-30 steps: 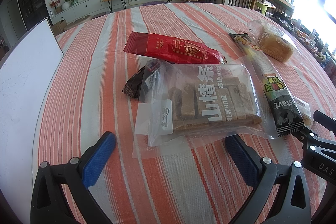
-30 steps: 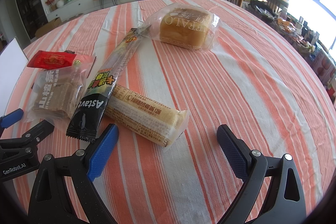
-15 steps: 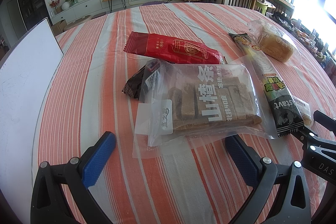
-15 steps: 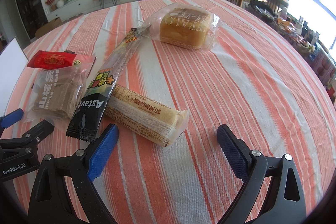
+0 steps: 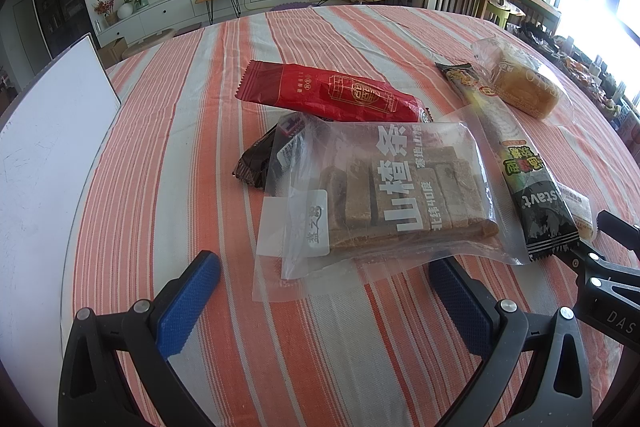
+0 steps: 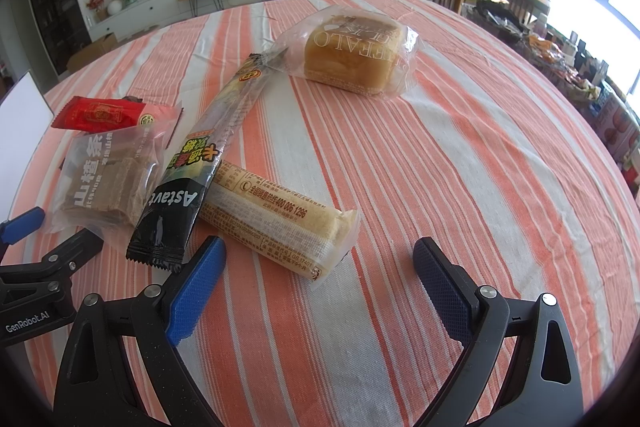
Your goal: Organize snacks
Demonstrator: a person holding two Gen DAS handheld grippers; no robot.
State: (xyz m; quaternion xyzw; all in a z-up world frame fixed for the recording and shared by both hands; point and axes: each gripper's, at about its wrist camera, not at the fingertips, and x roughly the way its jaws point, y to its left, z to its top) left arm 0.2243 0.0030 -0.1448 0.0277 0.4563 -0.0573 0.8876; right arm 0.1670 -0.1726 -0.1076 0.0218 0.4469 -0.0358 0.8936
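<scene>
1. While both rigs hover low over the desk (image 6: 460, 147), I see the snacks spread on its orange-and-white striped cloth, none held.
2. Clear bag of brown hawthorn bars (image 5: 392, 195) lies flat just ahead of my left gripper (image 5: 324, 307); its near edge sits between the two blue pads, not pinched.
3. Dark brown wrapper (image 5: 256, 163) pokes out from under that bag's far left corner.
4. Red packet (image 5: 332, 95) lies just beyond the bag, touching or overlapping its far edge.
5. Long black-and-green stick pack (image 6: 200, 163) runs diagonally; its black end overlaps the right side of the clear bag and also lies over the pale wafer-roll pack (image 6: 280, 223).
6. Wafer-roll pack sits right in front of my right gripper (image 6: 320, 283), nearer the left pad, not touched.
7. Bagged bread loaf (image 6: 352, 55) is farther out, at the far tip of the stick pack.
8. Left fingers (image 5: 188, 307): spread wide, nothing in them. Right fingers (image 6: 196, 283): spread wide too, nothing in them.
9. Each gripper shows in the other's view at the frame edge, so they sit side by side.
10. White board (image 5: 44, 155) stands at the left edge of the desk.
</scene>
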